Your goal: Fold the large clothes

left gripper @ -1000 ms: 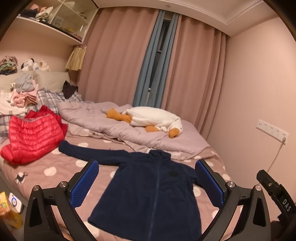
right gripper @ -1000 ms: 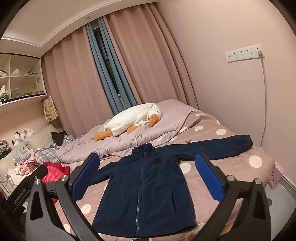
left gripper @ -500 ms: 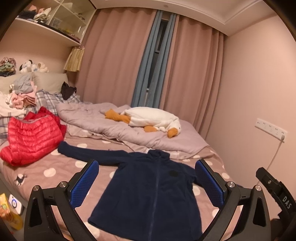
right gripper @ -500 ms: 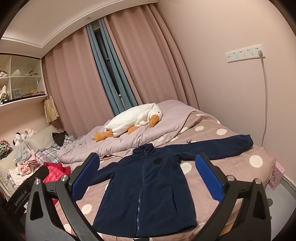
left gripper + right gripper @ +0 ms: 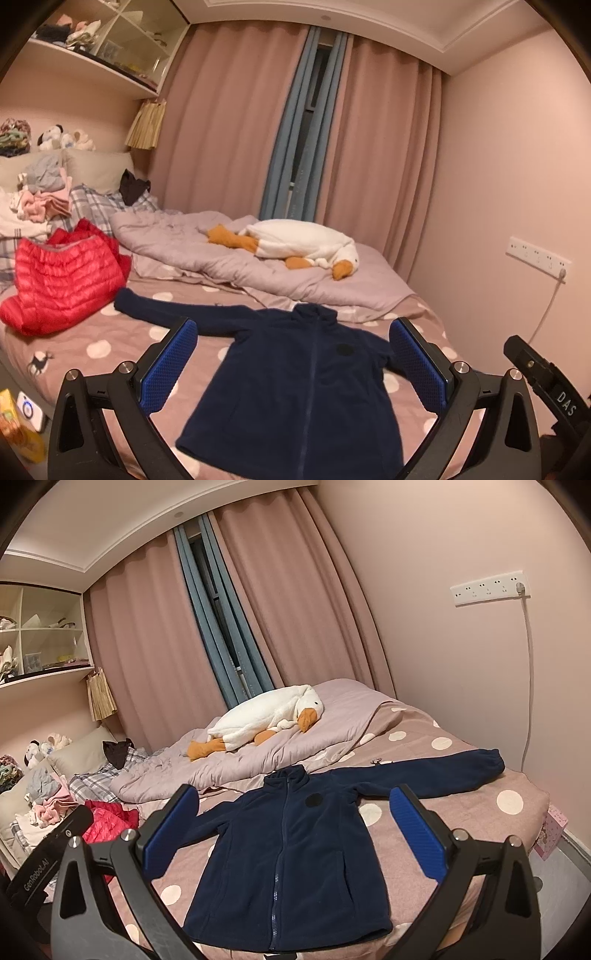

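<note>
A navy fleece jacket point(image 5: 299, 384) point(image 5: 291, 853) lies flat and zipped on the polka-dot bed, collar toward the curtains, both sleeves spread out sideways. My left gripper point(image 5: 293, 332) hovers open above and in front of the jacket's hem, nothing between its blue pads. In the right wrist view my right gripper point(image 5: 295, 799) also stands open over the near edge of the bed, holding nothing. Part of the jacket's right sleeve is hidden behind a finger in the left wrist view.
A red puffer jacket point(image 5: 62, 277) lies left of the navy sleeve. Behind sit a rumpled lilac duvet point(image 5: 221, 258) with a white goose plush point(image 5: 306, 247), and piled clothes point(image 5: 40, 195) by the pillows. A socket strip point(image 5: 489, 589) and cable run down the right wall.
Both views have drifted slightly; the jacket and grippers keep the same arrangement, and both grippers stay open.
</note>
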A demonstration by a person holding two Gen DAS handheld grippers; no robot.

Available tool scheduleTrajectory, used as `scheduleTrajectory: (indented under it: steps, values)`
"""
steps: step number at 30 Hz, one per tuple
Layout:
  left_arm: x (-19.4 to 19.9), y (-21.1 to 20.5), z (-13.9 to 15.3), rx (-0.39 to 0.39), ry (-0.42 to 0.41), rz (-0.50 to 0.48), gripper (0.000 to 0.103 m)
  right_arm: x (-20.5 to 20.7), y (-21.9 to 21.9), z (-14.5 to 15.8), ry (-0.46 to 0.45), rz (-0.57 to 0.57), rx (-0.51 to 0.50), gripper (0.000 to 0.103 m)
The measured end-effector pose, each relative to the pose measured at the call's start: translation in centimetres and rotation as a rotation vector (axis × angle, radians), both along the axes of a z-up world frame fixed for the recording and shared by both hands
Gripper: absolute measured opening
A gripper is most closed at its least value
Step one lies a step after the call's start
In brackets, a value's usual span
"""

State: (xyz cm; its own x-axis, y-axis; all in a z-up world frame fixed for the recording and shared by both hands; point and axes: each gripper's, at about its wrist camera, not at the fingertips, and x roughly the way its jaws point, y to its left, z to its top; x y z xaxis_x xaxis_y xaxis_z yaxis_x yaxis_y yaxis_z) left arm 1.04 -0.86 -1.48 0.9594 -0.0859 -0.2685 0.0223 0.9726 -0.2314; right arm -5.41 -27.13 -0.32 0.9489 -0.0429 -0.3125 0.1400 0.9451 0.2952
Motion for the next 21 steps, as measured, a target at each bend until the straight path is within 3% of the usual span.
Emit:
scheduleTrajectory:
  steps: [21]
  values:
    - [1.0,1.3,-0.7,-0.055,0.03,0.058,0.103,0.5,-0.5,-0.9,0.028,0.011,0.032,0.103]
